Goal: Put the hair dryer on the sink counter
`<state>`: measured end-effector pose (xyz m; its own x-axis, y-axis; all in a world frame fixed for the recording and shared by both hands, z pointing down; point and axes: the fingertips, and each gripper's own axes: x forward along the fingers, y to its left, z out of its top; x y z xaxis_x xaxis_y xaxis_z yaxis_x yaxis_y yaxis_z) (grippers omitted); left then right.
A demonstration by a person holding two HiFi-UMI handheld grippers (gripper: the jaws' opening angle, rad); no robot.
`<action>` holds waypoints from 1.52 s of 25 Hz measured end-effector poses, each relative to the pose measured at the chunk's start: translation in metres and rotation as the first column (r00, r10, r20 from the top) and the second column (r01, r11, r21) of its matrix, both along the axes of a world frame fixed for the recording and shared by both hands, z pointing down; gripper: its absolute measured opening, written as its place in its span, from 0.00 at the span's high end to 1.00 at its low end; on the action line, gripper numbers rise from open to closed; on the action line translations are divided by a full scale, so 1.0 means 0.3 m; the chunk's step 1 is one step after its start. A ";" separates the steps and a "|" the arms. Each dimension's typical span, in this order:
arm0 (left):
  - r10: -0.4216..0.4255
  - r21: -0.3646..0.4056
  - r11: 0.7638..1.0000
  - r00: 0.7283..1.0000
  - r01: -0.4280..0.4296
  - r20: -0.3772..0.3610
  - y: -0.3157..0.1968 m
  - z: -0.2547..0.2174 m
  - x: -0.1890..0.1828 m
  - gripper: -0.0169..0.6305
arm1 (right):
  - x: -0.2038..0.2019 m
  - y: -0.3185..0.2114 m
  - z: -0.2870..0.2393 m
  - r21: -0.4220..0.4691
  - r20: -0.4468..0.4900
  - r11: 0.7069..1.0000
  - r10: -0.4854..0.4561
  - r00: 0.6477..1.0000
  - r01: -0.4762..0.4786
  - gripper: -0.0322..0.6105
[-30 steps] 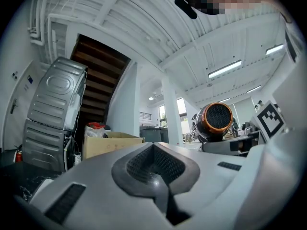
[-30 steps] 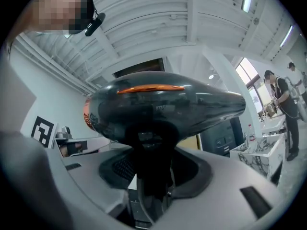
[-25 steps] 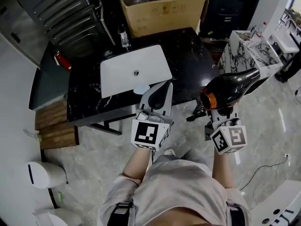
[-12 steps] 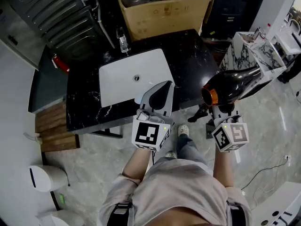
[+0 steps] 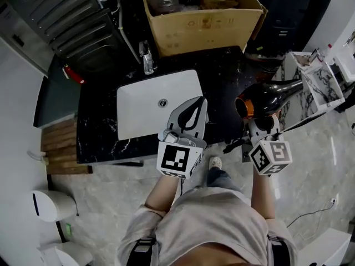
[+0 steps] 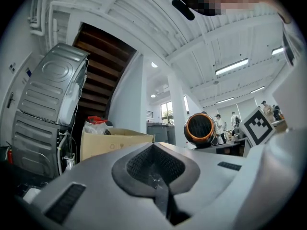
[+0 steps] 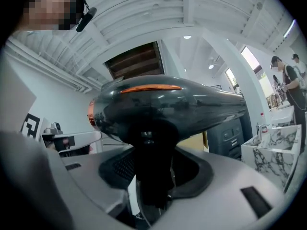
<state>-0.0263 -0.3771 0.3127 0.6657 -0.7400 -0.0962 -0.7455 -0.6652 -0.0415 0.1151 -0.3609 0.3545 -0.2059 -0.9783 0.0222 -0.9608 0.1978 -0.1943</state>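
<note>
Hair dryer (image 5: pixel 272 96) in right hand-held gripper (image 5: pixel 259 124)

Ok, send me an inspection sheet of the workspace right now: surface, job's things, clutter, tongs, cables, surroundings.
Surface: black counter with a white sink and tap; its right part is bare.
Job's things: hair dryer held by its handle, in the air near the counter's right edge, not yet set down.
Clutter: cardboard box at the counter's back edge.
Grippers: left tongs shut, empty; right tongs shut on the hair dryer.
Cables: thin cable on the floor, lower right.
Surroundings: grey washing machine back left, white bin on the floor, marble-patterned stand to the right.
</note>
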 end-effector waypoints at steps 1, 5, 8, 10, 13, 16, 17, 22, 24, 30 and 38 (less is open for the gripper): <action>-0.006 -0.007 1.000 1.000 0.006 -0.001 -0.022 0.005 0.004 0.96 | 0.005 -0.029 0.006 -0.008 0.001 1.000 -0.007 1.000 0.007 0.65; -0.036 -0.021 0.999 0.999 0.036 0.001 -0.108 0.014 0.012 0.96 | 0.011 -0.144 0.049 -0.053 0.015 0.998 -0.046 0.999 0.047 0.65; -0.051 -0.039 0.998 0.999 0.051 0.010 -0.171 0.031 0.023 0.96 | 0.014 -0.230 0.091 -0.088 0.025 0.994 -0.069 0.997 0.071 0.65; -0.061 -0.055 0.997 0.998 0.062 0.023 -0.207 0.051 0.031 0.96 | 0.016 -0.285 0.125 -0.117 0.029 0.990 -0.081 0.996 0.084 0.65; -0.075 -0.068 0.995 0.997 0.076 0.023 -0.255 0.068 0.038 0.96 | 0.015 -0.362 0.189 -0.173 0.043 0.980 -0.092 0.995 0.098 0.64; -0.083 -0.094 0.992 0.996 0.087 0.037 -0.301 0.099 0.043 0.96 | 0.012 -0.434 0.257 -0.236 0.046 0.966 -0.096 0.994 0.104 0.64; -0.087 -0.100 0.991 0.995 0.091 0.041 -0.317 0.107 0.043 0.96 | 0.010 -0.455 0.281 -0.258 0.045 0.960 -0.096 0.994 0.105 0.64; -0.108 -0.134 0.984 0.993 0.114 0.050 -0.379 0.150 0.037 0.96 | -0.002 -0.541 0.404 -0.366 0.055 0.923 -0.102 0.993 0.115 0.64; -0.114 -0.143 0.982 0.992 0.120 0.049 -0.396 0.164 0.037 0.96 | -0.004 -0.567 0.451 -0.402 0.063 0.907 -0.108 0.992 0.124 0.63; -0.130 -0.167 0.976 0.990 0.139 0.060 -0.433 0.197 0.032 0.96 | -0.008 -0.615 0.579 -0.496 0.063 0.860 -0.103 0.993 0.121 0.62; -0.145 -0.192 0.969 0.986 0.158 0.077 -0.456 0.230 0.025 0.96 | -0.017 -0.635 0.700 -0.606 0.039 0.789 -0.097 0.995 0.101 0.62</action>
